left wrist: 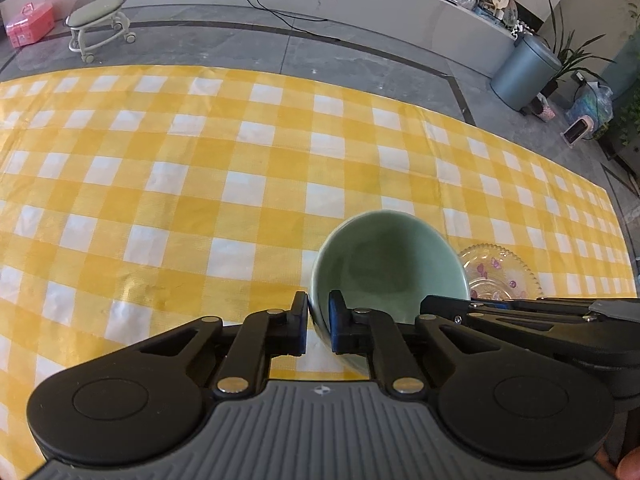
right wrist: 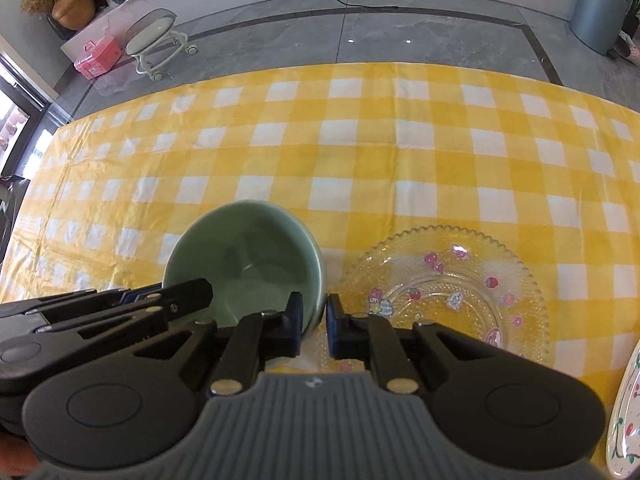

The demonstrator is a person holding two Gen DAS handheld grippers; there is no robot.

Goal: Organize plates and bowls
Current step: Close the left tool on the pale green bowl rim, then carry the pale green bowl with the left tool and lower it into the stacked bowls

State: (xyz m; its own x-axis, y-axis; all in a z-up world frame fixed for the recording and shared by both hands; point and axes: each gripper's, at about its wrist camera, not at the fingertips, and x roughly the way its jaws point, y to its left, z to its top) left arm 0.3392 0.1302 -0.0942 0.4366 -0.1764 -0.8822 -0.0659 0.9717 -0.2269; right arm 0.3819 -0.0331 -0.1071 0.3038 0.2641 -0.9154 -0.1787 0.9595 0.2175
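Green bowl [right wrist: 256, 256]: glazed ceramic look, smooth, soft gloss. Clear plate [right wrist: 444, 296]: glass-like, embossed texture, scalloped rim, printed cartoon decals. Tabletop [left wrist: 200, 184] cover: yellow-white check, thin creased sheet, slight sheen. Left hand-held gripper [left wrist: 318, 320] and right hand-held gripper [right wrist: 314, 322]: matt black plastic, metal rivets.

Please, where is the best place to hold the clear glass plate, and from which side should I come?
Probably the scalloped rim of the glass plate, pinched from above on the side away from the green bowl. It lies flat on the tablecloth, so only its thin, slightly raised edge gives the fingers a hold.
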